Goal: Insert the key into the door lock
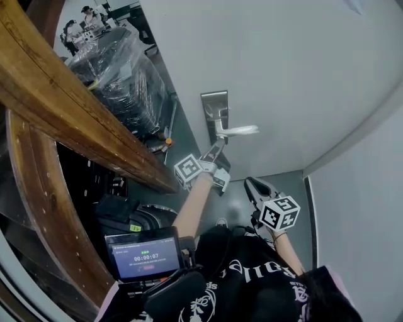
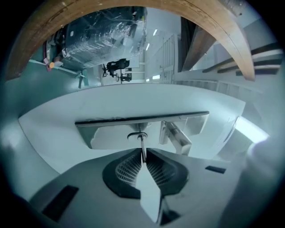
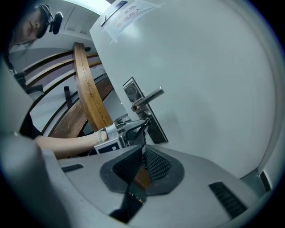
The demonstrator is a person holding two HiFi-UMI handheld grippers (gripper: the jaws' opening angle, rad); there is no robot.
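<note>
The steel lock plate (image 1: 215,112) with its lever handle (image 1: 237,131) sits on the white door (image 1: 296,69). My left gripper (image 1: 216,148) reaches up to the plate just below the handle. In the left gripper view its jaws (image 2: 143,161) are shut on a thin metal key (image 2: 142,149). The key's tip meets the round keyhole (image 2: 137,135), beside the handle (image 2: 177,137); how deep it sits I cannot tell. My right gripper (image 1: 250,184) hangs lower and back from the door, shut (image 3: 143,151) with nothing in it. It looks at the left gripper (image 3: 127,130) and the lock plate (image 3: 153,127).
A curved wooden handrail (image 1: 75,122) runs along the left. Beyond it stands a plastic-wrapped black load (image 1: 119,75), with people (image 1: 88,19) far off. A small screen with a timer (image 1: 143,256) is at the person's waist. A paper notice (image 3: 129,15) is taped high on the door.
</note>
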